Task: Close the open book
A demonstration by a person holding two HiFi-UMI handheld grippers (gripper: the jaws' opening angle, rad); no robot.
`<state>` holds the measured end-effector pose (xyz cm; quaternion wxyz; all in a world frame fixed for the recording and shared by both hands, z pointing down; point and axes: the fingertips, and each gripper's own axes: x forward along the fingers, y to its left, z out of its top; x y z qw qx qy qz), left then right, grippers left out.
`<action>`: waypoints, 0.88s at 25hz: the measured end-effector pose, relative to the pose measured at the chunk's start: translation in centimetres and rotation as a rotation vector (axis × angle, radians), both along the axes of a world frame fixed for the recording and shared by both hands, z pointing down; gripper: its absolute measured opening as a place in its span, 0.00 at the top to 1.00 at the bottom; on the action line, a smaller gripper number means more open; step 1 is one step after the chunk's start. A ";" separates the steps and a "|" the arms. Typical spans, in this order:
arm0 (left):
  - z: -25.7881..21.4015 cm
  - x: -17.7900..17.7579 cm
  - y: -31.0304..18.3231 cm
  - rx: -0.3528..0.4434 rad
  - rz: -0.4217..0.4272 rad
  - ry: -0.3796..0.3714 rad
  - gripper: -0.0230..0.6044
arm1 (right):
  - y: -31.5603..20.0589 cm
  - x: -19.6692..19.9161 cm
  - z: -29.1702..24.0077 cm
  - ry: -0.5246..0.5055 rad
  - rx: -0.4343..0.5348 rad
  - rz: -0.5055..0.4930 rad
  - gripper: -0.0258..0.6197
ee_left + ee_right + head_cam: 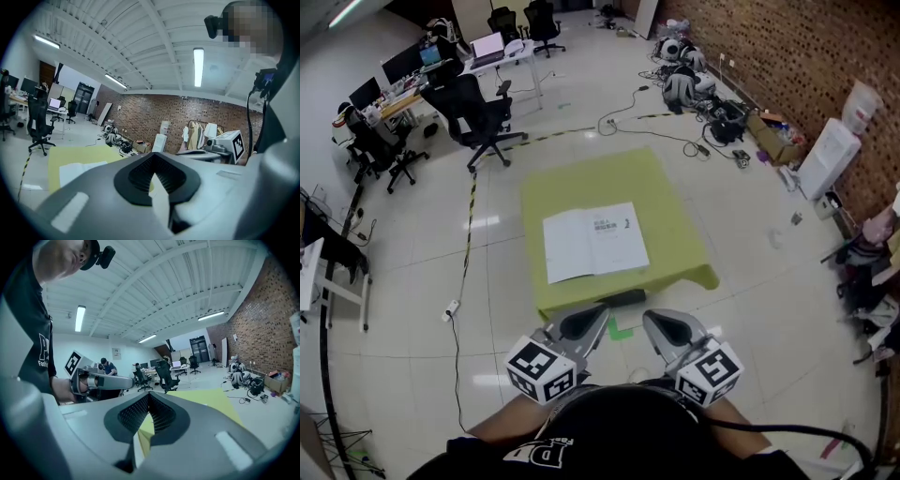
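Open book (594, 242), print too small

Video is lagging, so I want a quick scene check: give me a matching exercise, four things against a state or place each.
Things:
1 book
2 table
3 left claw
4 office chair

States or places:
A shut, nothing in it
B lying open
C covered in yellow-green
D on the floor beyond the table

Pairs: 1-B; 2-C; 3-A; 4-D
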<state>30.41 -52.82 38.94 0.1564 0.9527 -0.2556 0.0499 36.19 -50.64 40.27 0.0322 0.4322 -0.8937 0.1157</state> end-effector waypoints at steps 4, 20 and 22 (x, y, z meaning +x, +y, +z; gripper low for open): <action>-0.1 3.4 0.5 0.004 0.013 -0.016 0.95 | 0.1 2.8 0.3 -0.020 -0.014 -0.011 0.95; 1.5 3.2 -1.5 -0.036 -0.100 -0.060 0.95 | -2.4 4.2 2.8 -0.062 -0.067 -0.077 0.95; 1.8 2.6 -2.1 -0.048 -0.106 -0.053 0.95 | -3.0 3.7 3.0 -0.056 -0.073 -0.080 0.95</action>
